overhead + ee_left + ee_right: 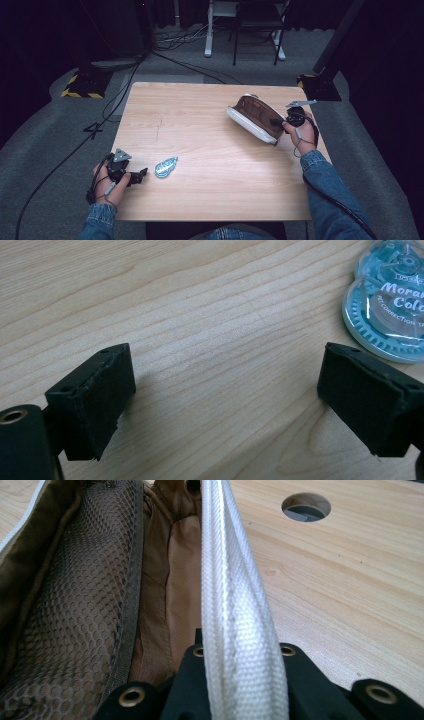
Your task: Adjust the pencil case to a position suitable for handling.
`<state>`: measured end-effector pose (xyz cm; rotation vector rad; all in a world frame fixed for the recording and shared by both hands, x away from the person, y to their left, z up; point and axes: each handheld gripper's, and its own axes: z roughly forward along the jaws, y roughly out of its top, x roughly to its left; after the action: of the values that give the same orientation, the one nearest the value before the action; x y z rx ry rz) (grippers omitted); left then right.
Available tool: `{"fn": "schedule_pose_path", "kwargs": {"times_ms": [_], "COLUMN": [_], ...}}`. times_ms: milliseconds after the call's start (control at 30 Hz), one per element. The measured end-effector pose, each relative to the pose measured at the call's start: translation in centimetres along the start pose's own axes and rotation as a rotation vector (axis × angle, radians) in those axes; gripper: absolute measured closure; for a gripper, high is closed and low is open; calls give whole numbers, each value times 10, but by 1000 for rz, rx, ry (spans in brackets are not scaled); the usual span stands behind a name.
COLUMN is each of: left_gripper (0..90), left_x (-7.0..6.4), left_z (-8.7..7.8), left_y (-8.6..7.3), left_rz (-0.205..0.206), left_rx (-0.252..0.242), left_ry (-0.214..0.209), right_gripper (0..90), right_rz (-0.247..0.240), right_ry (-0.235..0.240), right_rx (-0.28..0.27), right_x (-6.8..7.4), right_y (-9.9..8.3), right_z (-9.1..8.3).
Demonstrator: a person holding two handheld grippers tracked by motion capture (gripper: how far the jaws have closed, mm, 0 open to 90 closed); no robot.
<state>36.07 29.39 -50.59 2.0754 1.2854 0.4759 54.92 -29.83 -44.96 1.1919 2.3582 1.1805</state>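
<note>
Left gripper (pixel 141 173) released beside translucent blue plastic correction-tape dispenser (pixel 166 167); could nudge it across tabletop (pixel 210 150). Right gripper (pixel 278 121) clenched on white-edged brown fabric pouch (pixel 255 117); rim could slip.

Light wooden table (pixel 215 150), bare grain, faint pencil-like marks left of centre. Round hole (pixel 306 506) cut through tabletop near far edge. Grey carpet floor (pixel 45 130) all round. Black cables (pixel 117 90) trailing across floor at left, more tangled beyond far edge of table. Yellow-black striped base (pixel 80 85) at far left, second dark base (pixel 320 85) at far right with slanted pole rising from it. White-legged frame (pixel 210 30) and dark chair (pixel 257 27) at back, against black curtain.
</note>
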Motion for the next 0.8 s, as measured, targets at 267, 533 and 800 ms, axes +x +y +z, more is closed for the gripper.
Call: {"fn": "schedule_pose_path", "kwargs": {"times_ms": [267,533,800], "left_gripper": [87,87,84], "left_x": [0,0,2], "left_z": [0,0,1], "left_y": [0,0,2], "left_rz": [2,1,12], "left_rx": [1,0,2], "left_ry": [-1,-2,-6], "right_gripper": [873,873,872], "right_rz": [-26,-55,-85], "right_ry": [25,65,109], "right_rx": [-23,-23,-24], "right_x": [10,30,57], "right_y": [5,8,7], "right_z": [-22,-44,-63]}}
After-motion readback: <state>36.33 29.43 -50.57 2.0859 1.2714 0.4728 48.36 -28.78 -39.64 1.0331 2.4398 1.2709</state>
